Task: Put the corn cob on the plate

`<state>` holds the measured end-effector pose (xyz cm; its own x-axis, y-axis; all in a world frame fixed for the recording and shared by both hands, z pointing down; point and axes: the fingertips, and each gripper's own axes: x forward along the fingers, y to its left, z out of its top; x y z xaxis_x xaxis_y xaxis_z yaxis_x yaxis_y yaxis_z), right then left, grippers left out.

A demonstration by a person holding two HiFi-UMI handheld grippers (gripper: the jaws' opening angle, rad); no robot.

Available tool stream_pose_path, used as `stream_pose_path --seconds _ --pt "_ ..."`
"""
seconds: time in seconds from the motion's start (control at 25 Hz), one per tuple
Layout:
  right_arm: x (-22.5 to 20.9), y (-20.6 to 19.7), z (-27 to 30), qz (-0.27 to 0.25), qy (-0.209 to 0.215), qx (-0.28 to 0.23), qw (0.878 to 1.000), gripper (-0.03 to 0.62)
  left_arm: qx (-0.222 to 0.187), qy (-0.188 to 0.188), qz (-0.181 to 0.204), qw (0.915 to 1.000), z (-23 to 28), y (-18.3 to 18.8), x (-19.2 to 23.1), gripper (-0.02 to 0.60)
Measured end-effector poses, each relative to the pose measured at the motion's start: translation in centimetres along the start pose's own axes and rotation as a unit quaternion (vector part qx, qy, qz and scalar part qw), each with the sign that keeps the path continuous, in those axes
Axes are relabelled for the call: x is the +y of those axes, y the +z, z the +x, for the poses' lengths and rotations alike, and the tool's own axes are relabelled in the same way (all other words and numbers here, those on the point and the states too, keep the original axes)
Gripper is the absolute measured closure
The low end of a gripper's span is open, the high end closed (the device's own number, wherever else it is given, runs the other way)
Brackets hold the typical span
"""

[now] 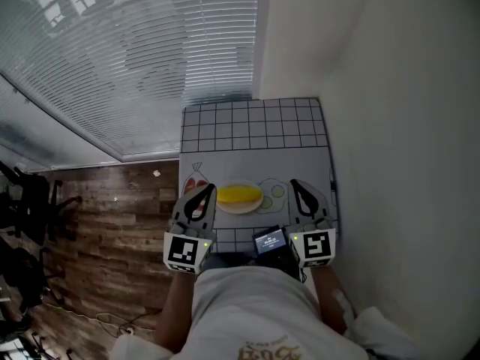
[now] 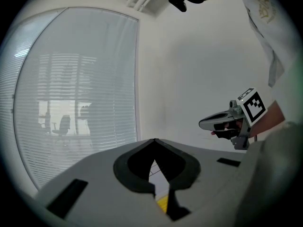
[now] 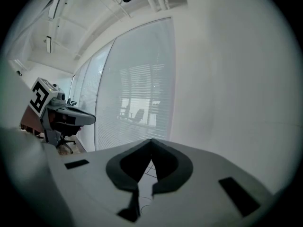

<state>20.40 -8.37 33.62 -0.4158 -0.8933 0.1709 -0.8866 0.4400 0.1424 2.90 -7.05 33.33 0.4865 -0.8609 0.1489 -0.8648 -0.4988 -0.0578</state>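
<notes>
The yellow corn cob [image 1: 240, 196] lies on a white plate [image 1: 241, 208] on the small table's printed mat. My left gripper [image 1: 204, 189] hangs just left of the plate, shut and empty. My right gripper [image 1: 296, 184] hangs right of the plate over the mat, shut and empty too. In the left gripper view the jaws [image 2: 154, 142] meet at their tips, with a sliver of yellow corn cob [image 2: 162, 203] showing below them and the right gripper [image 2: 204, 124] off to the right. In the right gripper view the jaws [image 3: 151, 142] are closed, and the left gripper [image 3: 91, 118] shows at left.
The table [image 1: 251, 130] has a grid-patterned top and stands against a white wall [image 1: 390, 111] on the right. Window blinds [image 1: 135, 58] run along the far side. Wooden floor [image 1: 112, 216] and dark office chairs [image 1: 30, 201] lie to the left. A small screen device [image 1: 269, 239] sits between my hands.
</notes>
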Motion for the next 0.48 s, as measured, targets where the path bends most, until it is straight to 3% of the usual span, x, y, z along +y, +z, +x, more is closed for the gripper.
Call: stream_pose_path --seconds 0.48 --pt "-0.52 -0.78 -0.12 0.016 0.001 0.001 1.000 0.588 -0.010 -0.004 -0.004 0.9999 0.07 0.12 -0.10 0.574"
